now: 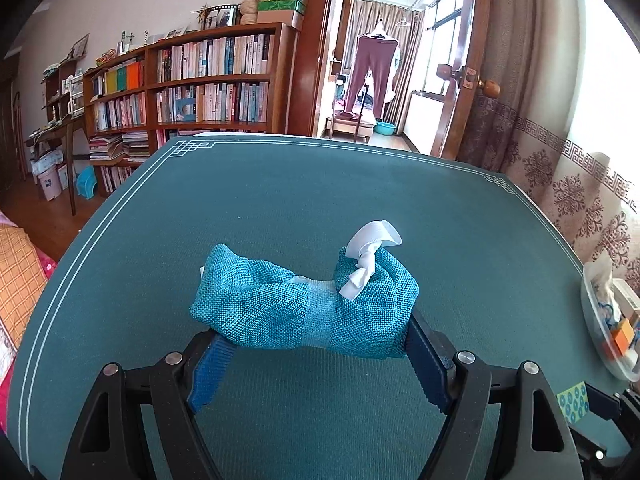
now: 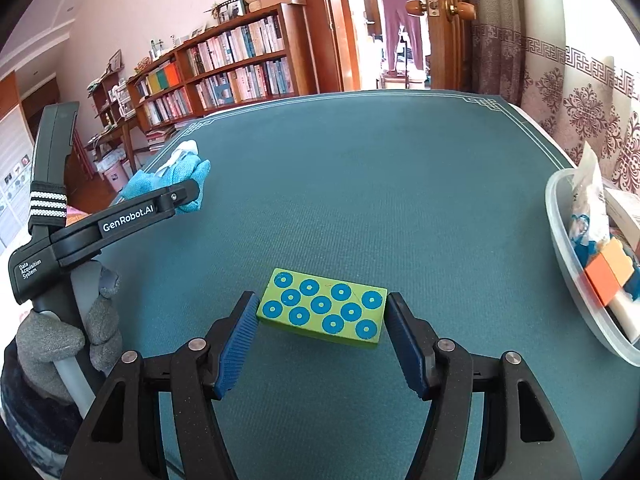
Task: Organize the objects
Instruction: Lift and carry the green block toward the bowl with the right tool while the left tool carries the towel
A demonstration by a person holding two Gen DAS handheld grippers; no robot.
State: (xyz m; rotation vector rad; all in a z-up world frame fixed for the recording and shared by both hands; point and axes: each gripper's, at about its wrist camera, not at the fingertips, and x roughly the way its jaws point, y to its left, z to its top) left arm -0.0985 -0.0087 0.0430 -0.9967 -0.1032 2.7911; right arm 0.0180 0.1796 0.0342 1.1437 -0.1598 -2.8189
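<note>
A teal woven pouch tied with a white ribbon sits between the fingers of my left gripper, which is shut on it above the green table mat. The pouch also shows in the right wrist view, held at the far left. My right gripper has its blue pads on both ends of a green block with blue rings that rests on the mat; the left pad touches it. The block's corner shows in the left wrist view.
A clear plastic tub at the right table edge holds an orange block, packets and other items; it also shows in the left wrist view. A bookshelf and an open door stand beyond the table.
</note>
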